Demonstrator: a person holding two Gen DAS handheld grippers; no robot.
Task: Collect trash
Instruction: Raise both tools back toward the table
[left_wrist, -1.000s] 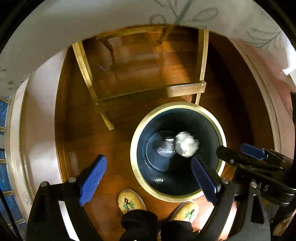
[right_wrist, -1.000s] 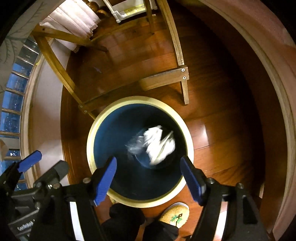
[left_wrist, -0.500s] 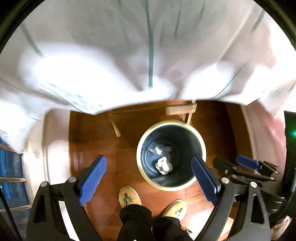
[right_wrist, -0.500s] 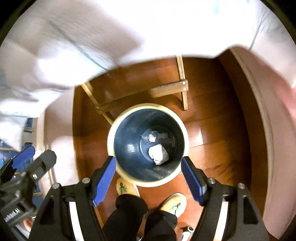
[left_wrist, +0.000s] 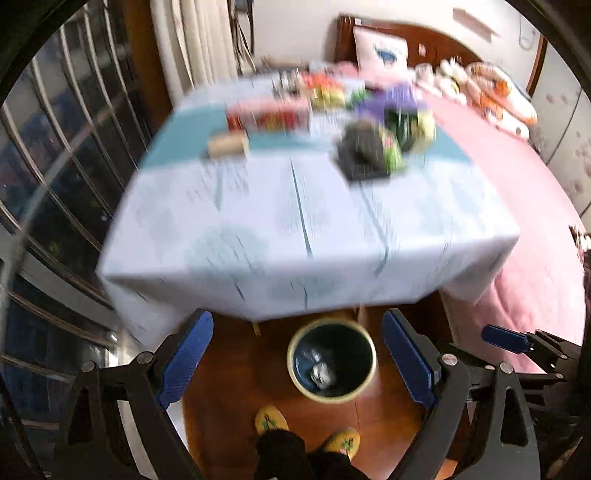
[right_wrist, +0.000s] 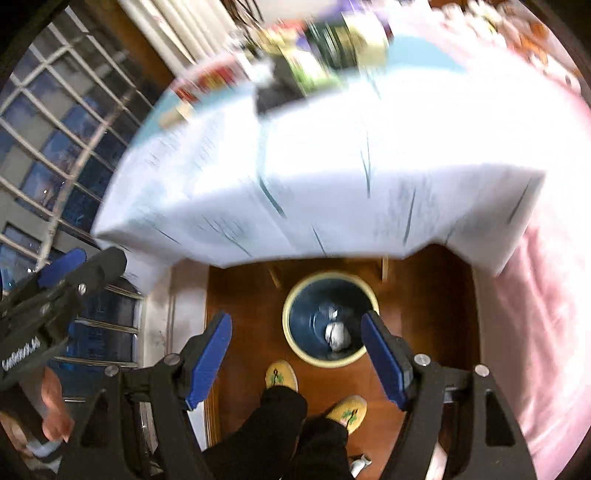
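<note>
Left hand-held gripper (left_wrist: 297, 360) & right hand-held gripper (right_wrist: 297, 356): both spread wide, empty, above bin (left_wrist: 331, 360) w/ crumpled paper (right_wrist: 337, 334); worktop (left_wrist: 306, 221) blurred.

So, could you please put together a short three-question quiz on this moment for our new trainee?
1. True or false: the left hand-held gripper is shut on a piece of trash.
2. Where does the crumpled white paper lie? A) on the tablecloth B) inside the trash bin C) on the floor beside the slippers
3. Fill in: the trash bin stands on the wooden floor at the near edge of the ____, which a pale tablecloth covers.

Key
1. False: both it and the right hand-held gripper are open and hold nothing.
2. B
3. table
</note>
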